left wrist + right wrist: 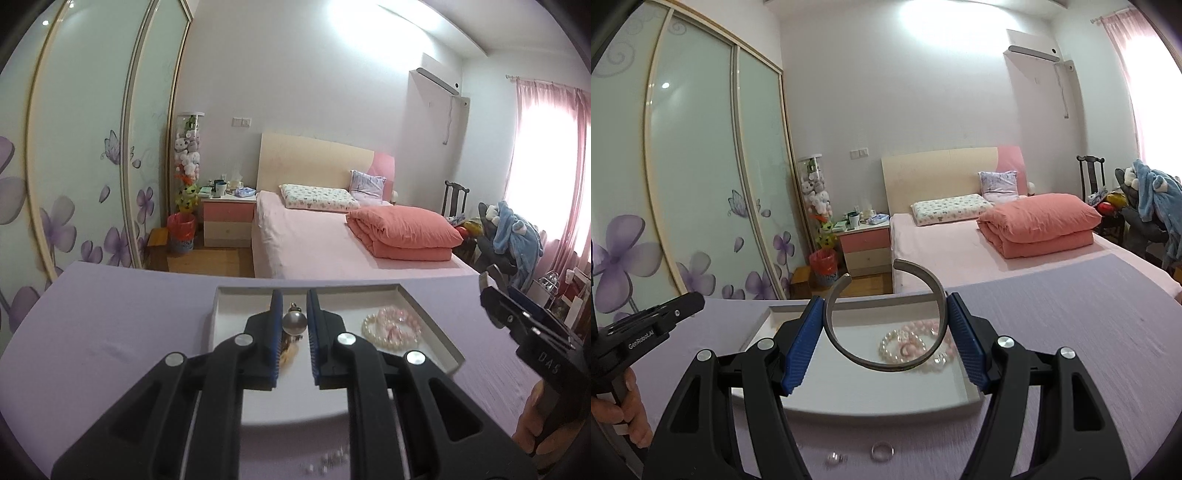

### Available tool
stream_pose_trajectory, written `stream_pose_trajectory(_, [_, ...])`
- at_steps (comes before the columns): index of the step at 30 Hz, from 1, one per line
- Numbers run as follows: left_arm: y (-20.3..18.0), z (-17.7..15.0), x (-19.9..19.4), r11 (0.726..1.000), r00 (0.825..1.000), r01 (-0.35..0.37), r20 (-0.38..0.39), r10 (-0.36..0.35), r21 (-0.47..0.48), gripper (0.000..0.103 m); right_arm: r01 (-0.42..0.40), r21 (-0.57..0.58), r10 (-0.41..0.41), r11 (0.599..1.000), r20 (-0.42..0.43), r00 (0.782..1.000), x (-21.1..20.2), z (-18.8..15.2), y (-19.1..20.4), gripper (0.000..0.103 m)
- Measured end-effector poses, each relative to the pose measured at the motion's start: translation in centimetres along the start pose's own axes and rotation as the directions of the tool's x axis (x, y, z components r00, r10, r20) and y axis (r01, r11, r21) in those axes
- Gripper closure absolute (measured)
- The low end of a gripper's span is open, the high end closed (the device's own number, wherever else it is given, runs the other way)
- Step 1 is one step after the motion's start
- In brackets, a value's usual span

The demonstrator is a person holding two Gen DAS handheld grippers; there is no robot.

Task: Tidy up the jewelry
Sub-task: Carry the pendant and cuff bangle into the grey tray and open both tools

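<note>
My left gripper (294, 306) is shut on a silver ball pendant (294, 323), and a golden tuft (288, 355) hangs below the ball. It hovers over a white tray (347, 301) on the purple cloth. A pearl bracelet (375, 334) and a pink bead bracelet (400, 318) lie in the tray's right half. My right gripper (885, 300) is shut on a silver open cuff bangle (882, 366), its gap facing away, above the same tray (849, 393). The pearl bracelet (886, 347) and pink beads (919, 326) show through the bangle.
On the purple cloth (110, 332) in front of the tray lie small loose beads (328, 461), a ring (882, 451) and a small clear piece (836, 459). Each gripper shows at the edge of the other's view. Beyond the table stands a pink bed (314, 236).
</note>
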State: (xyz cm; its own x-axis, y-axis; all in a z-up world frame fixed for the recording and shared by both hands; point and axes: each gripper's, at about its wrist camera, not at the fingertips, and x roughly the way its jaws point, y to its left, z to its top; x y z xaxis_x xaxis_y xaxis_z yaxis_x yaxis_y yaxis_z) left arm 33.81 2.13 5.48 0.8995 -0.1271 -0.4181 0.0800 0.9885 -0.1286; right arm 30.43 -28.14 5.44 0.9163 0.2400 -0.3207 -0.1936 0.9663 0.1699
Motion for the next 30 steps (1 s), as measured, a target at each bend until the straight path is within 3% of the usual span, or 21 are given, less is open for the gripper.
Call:
stream_pose_trajectory(14, [0.2,-0.6,7.9,1.000,1.000,-0.013,-0.016,0.013,-0.011,0.089,0.030,0.033,-0.026,0.999,-0.119,0.993,8.0,-1.8,-0.9,0.035])
stream_pose_trajectory(25, [0.3,-2.2,10.6,1.000,0.998,-0.012,-0.057,0.011,-0.016,0.089,0.023,0.013,-0.020,1.000,-0.195,0.981,10.2,-2.9,-0.3,0.034])
stream_pose_trajectory(30, [0.5,-2.6,11.3,1.000,0.997,-0.008,-0.073,0.007,-0.015,0.086,0.014,0.004,-0.013,1.000,-0.196,0.981,10.3,-3.0,0.0,0.028])
